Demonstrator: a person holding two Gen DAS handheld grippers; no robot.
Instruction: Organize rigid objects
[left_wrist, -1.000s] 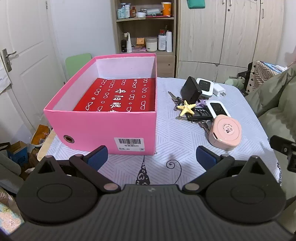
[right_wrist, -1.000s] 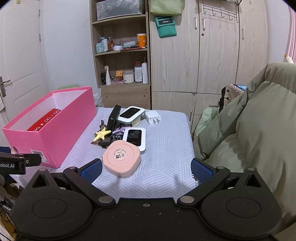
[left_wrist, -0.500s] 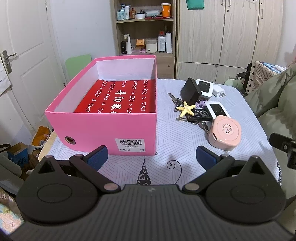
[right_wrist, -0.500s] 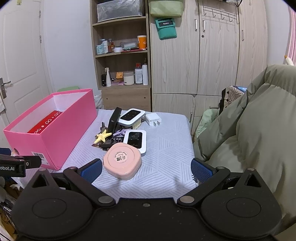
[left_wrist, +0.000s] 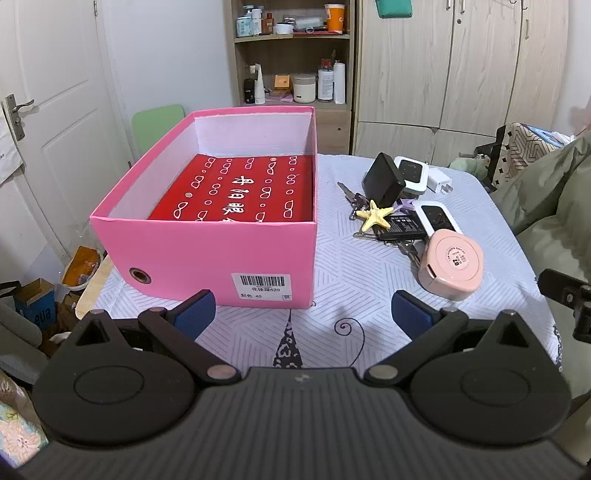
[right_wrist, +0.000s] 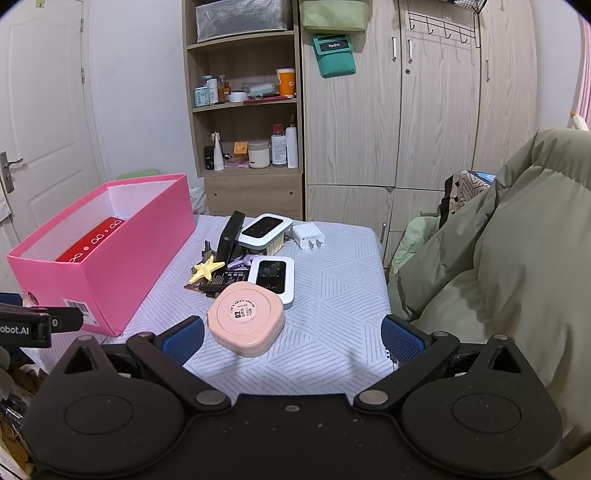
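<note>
Pink box (left_wrist: 207, 254): holds only a red carton (left_wrist: 240, 192). Loose items, including pink case (right_wrist: 246, 317), star (right_wrist: 208, 268), charger (right_wrist: 308, 237), unsorted on bench (right_wrist: 332, 295). Left hand-held gripper (left_wrist: 301, 310), right hand-held gripper (right_wrist: 291, 338): wide, empty.

You have one pink box (left_wrist: 229, 254) on the table, with one red box (left_wrist: 243, 190) lying inside it. Beside it you have one pile of small things: one yellow starfish (left_wrist: 375, 215), one pink round case (left_wrist: 452, 264), two white pocket routers (right_wrist: 272, 276) (right_wrist: 265, 229), one white charger plug (right_wrist: 308, 237), one black block (left_wrist: 384, 180) standing tilted, one flat black battery (left_wrist: 404, 227), and one bunch of keys (left_wrist: 352, 197), whose number you cannot count.
</note>
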